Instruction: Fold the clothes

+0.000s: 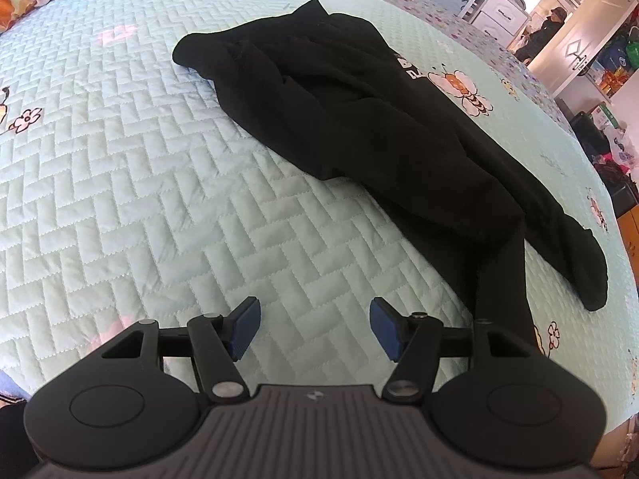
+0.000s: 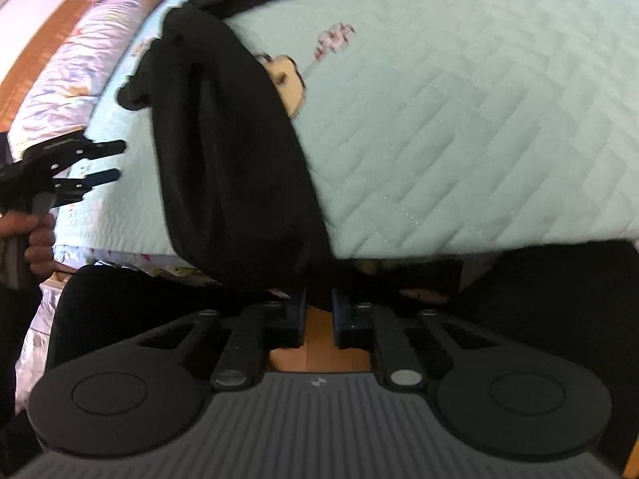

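Note:
A black garment (image 1: 359, 119) with a small white print lies crumpled on the pale green quilted bedspread (image 1: 139, 179). One narrow part of it (image 1: 503, 279) runs down to the bed's near edge. My left gripper (image 1: 313, 311) hovers open over bare quilt, left of that part, with nothing between its blue pads. In the right wrist view the garment (image 2: 231, 167) hangs over the bed edge, and its lower end bunches over the tips of my right gripper (image 2: 318, 299). The jaws stand close together on the cloth. The left gripper (image 2: 108, 163) shows at the far left, held by a hand (image 2: 38, 239).
Patterned pillows or bedding (image 2: 72, 72) lie along the bed's far side. Wooden floor (image 2: 319, 343) shows below the bed edge. Beyond the bed stand white drawers (image 1: 499, 12), a person in a doorway (image 1: 547, 28) and cluttered bags (image 1: 615, 147).

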### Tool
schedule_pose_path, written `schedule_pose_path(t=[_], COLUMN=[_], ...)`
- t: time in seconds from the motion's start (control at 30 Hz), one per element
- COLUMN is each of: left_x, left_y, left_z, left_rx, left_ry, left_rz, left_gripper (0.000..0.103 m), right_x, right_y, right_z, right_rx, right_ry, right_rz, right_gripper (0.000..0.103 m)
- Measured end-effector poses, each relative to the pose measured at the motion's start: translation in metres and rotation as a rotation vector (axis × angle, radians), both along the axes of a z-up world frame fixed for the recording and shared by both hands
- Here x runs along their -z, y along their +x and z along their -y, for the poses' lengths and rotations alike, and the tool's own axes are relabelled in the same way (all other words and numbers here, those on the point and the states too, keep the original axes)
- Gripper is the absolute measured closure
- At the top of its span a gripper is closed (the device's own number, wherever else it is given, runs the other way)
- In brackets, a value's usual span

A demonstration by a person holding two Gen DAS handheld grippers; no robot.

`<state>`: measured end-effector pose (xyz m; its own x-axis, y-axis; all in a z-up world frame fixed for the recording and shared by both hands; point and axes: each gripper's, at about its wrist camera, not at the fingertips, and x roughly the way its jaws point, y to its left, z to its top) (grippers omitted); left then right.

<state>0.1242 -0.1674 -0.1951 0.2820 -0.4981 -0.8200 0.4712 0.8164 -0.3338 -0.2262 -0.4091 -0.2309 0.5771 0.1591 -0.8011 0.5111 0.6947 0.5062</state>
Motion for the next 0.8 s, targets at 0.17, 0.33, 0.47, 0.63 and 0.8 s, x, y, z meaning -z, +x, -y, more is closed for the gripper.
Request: schedule_pose_path(t=[0.17, 0.33, 0.47, 0.63, 0.8], left_x=[0.000, -0.001, 0.000, -0.001, -0.005], left_y=[-0.001, -0.003, -0.007, -0.010, -0.008], left_z=[0.000, 0.004, 0.004, 0.001, -0.010], left_rx=[0.003, 0.014, 0.019, 0.029, 0.006], left_ry=[0.000, -0.005, -0.012, -0.004, -0.001], left_rz=[-0.001, -0.002, -0.005, -0.006, -0.002], left_gripper=[0.038, 0.038, 0.038, 0.038, 0.037], right_x=[-0.039, -0.081, -0.062, -0.012, 0.035], right_y=[-0.020, -0.027, -0.016, 0.021, 0.057], right_z=[0.000, 0.024, 0.031, 0.010, -0.005], right_rx=[0.006, 0.008, -0.073, -0.241, -0.347], right_ry=[-0.104, -0.179, -0.085, -0.118, -0.189], right_rz=[0.110, 0.148, 0.058, -0.096, -0.206], right_gripper=[0.103, 0.101, 0.035, 0.033, 0.036])
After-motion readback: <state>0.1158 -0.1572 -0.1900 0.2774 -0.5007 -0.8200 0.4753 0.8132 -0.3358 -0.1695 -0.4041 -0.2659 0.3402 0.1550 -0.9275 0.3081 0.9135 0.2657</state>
